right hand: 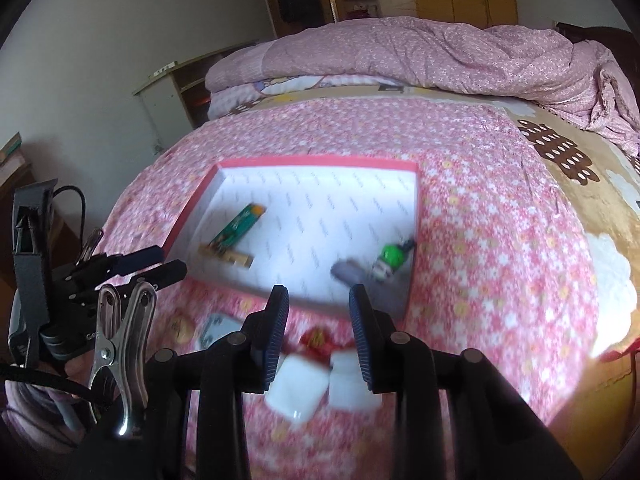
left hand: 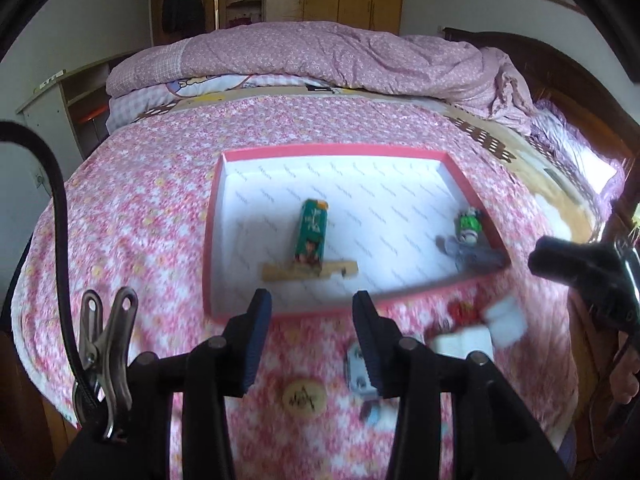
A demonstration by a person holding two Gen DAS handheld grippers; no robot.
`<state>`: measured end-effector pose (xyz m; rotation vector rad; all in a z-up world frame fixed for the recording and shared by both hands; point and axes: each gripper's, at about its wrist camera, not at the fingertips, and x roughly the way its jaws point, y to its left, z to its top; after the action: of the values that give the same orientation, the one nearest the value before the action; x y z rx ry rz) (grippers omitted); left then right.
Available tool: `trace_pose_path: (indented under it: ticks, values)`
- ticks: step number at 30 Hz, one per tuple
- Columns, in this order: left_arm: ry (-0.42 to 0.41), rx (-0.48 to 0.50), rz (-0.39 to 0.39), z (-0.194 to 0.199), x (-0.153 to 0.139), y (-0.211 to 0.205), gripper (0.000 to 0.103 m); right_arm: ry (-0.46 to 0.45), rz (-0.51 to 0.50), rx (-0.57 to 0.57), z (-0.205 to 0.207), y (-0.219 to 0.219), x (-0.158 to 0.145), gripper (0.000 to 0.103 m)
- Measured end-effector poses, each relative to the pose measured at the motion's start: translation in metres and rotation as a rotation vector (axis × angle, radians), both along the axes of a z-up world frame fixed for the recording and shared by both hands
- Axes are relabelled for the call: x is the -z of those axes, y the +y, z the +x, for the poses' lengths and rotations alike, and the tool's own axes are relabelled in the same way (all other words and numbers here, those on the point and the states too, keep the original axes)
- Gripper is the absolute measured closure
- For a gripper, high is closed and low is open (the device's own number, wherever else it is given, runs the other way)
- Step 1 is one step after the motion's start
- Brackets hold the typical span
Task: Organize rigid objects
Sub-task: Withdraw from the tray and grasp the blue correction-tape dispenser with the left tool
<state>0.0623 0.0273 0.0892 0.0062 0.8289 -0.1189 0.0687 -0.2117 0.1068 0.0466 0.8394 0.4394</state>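
A red-rimmed box lid with a white inside point(left hand: 212, 248) point(right hand: 192, 216) lies on the pink floral bed. In it are a green carton point(left hand: 311, 236) point(right hand: 239, 226), a wooden strip point(left hand: 310, 271) point(right hand: 226, 257), a green toy point(left hand: 469, 224) point(right hand: 389, 258) and a grey piece point(left hand: 472, 254) point(right hand: 352, 272). In front of the lid lie a round wooden disc point(left hand: 303, 396) point(right hand: 182, 327), a small blue-white card point(left hand: 358, 372) point(right hand: 218, 330), a red item point(left hand: 464, 312) point(right hand: 318, 338) and two white blocks point(left hand: 502, 320) point(right hand: 296, 394) point(right hand: 348, 384). My left gripper point(left hand: 312, 312) is open above the bed. My right gripper point(right hand: 319, 304) is open over the white blocks.
A rumpled pink quilt point(left hand: 320, 56) is heaped at the far end of the bed. A wooden headboard point(left hand: 560, 72) runs along the right. A shelf unit point(left hand: 76, 100) stands at the left. The left gripper shows at the left of the right wrist view point(right hand: 148, 266).
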Motion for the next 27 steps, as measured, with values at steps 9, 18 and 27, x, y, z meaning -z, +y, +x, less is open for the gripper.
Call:
trace_pose_path:
  ticks: [9,18,27]
  values:
    - [0.034,-0.023,-0.037,-0.05,0.007,0.015,0.058,0.067,0.021,-0.017,-0.04,-0.012,0.012,0.07]
    - [0.118,-0.052,-0.061,-0.089,0.031,0.031,0.057,0.156,0.045,-0.024,-0.064,-0.017,0.045,0.07]
    - [0.165,0.083,0.006,-0.116,0.052,0.011,0.055,0.209,0.011,-0.059,-0.073,-0.004,0.067,0.07]
